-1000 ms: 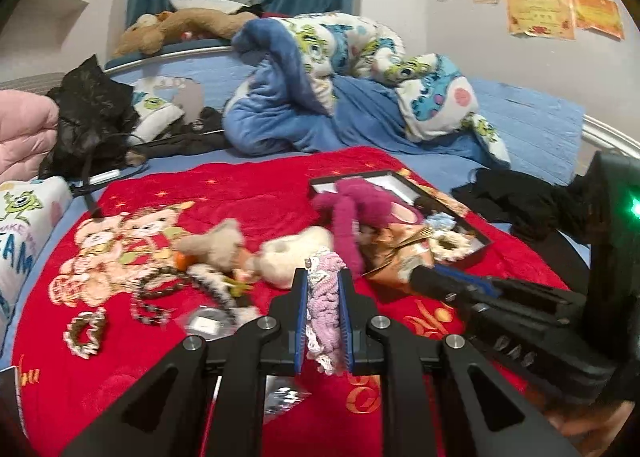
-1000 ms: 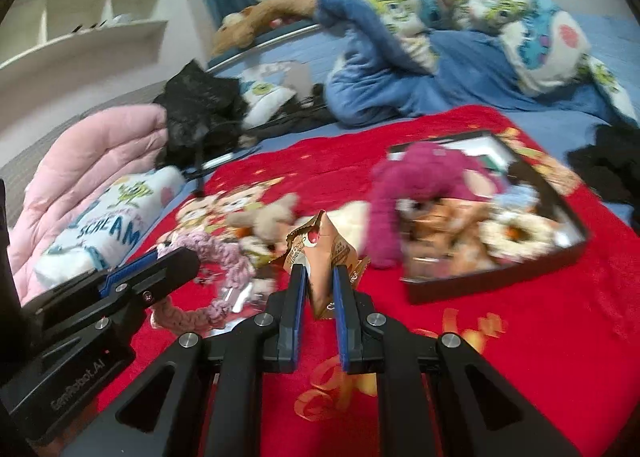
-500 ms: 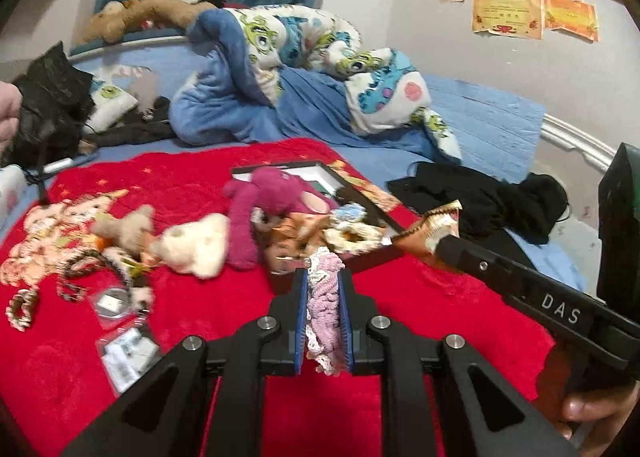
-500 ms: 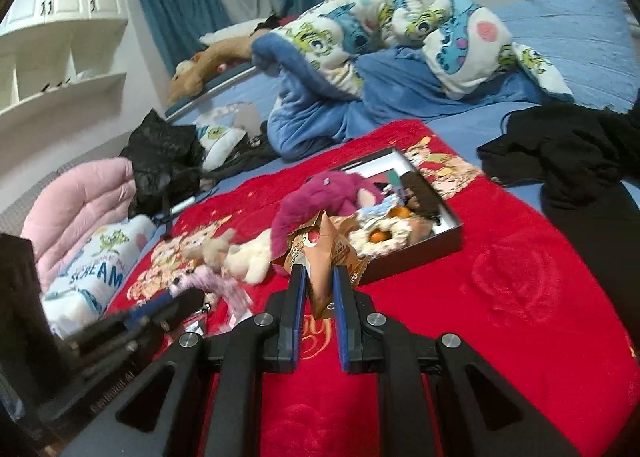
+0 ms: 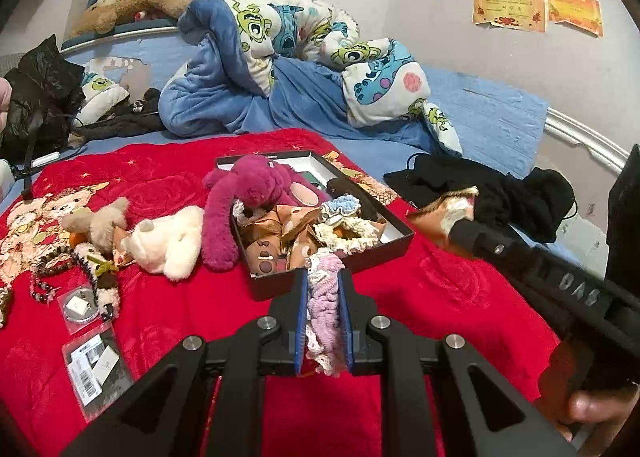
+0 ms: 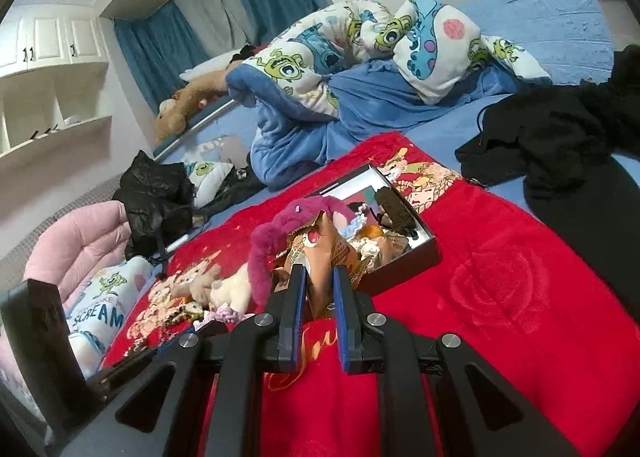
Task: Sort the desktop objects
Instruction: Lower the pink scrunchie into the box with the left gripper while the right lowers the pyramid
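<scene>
Wall certificates' (image 5: 509,5) print too small

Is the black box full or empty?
Full. The black box is heaped with snack packets and crocheted scrunchies, nearly up to its rim.

Pink crocheted scrunchie (image 5: 325,297) and brown, seemingly snack packet (image 6: 320,257), each clamped upright before the black box (image 5: 360,257).

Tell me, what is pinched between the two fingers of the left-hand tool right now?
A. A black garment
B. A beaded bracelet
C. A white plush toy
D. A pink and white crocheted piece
D: in the left wrist view, the left gripper is shut on the pink and white crocheted piece, which it holds near the front edge of the black box, while the white plush toy lies on the red blanket.
</scene>
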A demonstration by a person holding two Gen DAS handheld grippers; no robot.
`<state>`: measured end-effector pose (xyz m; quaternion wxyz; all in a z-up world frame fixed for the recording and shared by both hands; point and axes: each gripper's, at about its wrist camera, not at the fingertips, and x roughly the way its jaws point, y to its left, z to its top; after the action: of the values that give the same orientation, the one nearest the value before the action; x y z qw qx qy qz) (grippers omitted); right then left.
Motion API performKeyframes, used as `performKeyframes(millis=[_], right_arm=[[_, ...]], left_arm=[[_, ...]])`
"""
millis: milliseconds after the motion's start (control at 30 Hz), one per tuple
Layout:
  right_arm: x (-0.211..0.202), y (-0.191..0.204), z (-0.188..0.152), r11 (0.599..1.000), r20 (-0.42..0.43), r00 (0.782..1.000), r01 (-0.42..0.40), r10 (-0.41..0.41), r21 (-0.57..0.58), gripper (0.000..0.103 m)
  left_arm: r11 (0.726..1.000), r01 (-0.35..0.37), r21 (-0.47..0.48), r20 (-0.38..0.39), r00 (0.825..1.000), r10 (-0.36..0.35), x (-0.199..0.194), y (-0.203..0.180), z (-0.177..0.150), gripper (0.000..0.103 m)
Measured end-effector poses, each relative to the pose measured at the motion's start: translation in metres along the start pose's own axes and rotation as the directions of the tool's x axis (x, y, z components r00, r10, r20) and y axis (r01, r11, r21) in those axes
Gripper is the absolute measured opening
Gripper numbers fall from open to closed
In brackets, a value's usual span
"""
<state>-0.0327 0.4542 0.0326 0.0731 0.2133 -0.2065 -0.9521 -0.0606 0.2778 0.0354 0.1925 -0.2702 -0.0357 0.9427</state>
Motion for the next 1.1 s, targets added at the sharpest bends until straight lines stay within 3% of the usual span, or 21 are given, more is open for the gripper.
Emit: performKeyframes(millis=[100, 433, 767, 967, 1100], right_arm=[[0.011, 0.005, 0.003, 0.997, -0.005, 0.999, 0.033, -0.033, -0.073, 0.014], [0.066, -0.005, 0.024, 0.997, -0.002, 1.000, -0.008, 0.008, -0.074, 0.014], [0.115, -0.018, 0.035, 0.994, -0.019, 0.998, 0.065, -0.067, -0.093, 0.013], [0.123, -0.027, 0.050, 0.997, 0.039, 0.997, 0.070, -0.068, -0.043, 0.013], [0.139, -0.043, 0.052, 0.996, 0.021, 0.997, 0.070, -0.071, 0.049, 0.013]], left_arm=[[1.000, -0.019, 0.008, 0.017, 1.000, 0.019, 0.011, 0.004, 0.008, 0.015], [0.997, -0.069, 0.040, 0.022, 0.997, 0.068, 0.061, 0.012, 0.054, 0.015], [0.996, -0.018, 0.085, 0.014, 1.000, 0.017, 0.126, 0.008, 0.085, 0.015], [0.994, -0.024, 0.108, 0.014, 1.000, 0.023, 0.160, 0.007, 0.087, 0.015], [0.996, 0.000, 0.088, 0.007, 1.000, -0.001, 0.168, 0.013, 0.084, 0.015]])
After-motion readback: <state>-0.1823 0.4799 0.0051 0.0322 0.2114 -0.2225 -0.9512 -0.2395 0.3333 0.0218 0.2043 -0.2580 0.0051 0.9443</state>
